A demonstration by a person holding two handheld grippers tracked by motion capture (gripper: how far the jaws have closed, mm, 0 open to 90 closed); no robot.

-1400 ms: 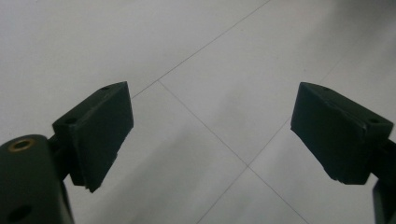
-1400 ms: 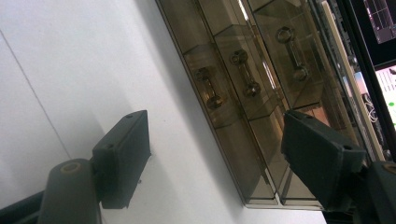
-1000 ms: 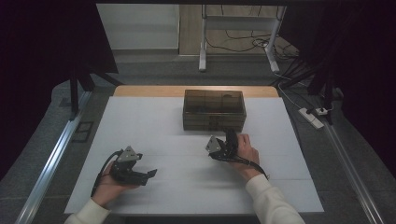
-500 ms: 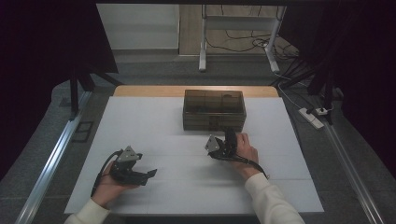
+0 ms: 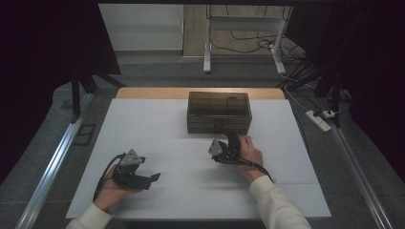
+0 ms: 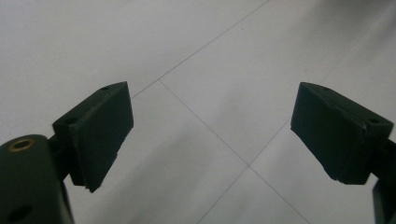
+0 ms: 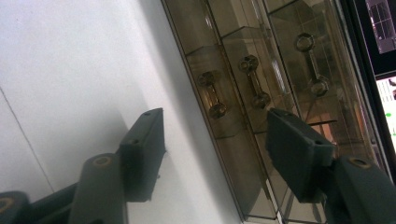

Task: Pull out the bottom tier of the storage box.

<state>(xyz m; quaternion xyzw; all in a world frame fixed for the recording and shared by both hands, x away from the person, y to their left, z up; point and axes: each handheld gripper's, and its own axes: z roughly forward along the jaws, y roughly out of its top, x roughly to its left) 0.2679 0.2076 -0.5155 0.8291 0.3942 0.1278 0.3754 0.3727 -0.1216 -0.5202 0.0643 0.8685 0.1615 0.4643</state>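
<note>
On the white table [image 5: 157, 119], the drawer box [image 5: 219, 112] sits at upper centre with every drawer shut, your right gripper [image 5: 228, 141] just below it has been narrowing on nothing, and your left gripper [image 5: 152, 178] rests spread and empty at lower left.

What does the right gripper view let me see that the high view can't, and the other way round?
The right gripper view shows the small drawer handles on the front of the smoky clear box, with the jaws standing apart in front of them, having just been closing with nothing between them. The high view shows the whole white table, the left hand-held gripper with its jaws open, the person's sleeves, and the floor and cables beyond. Both show the box, the right hand-held gripper and the white tabletop.
</note>
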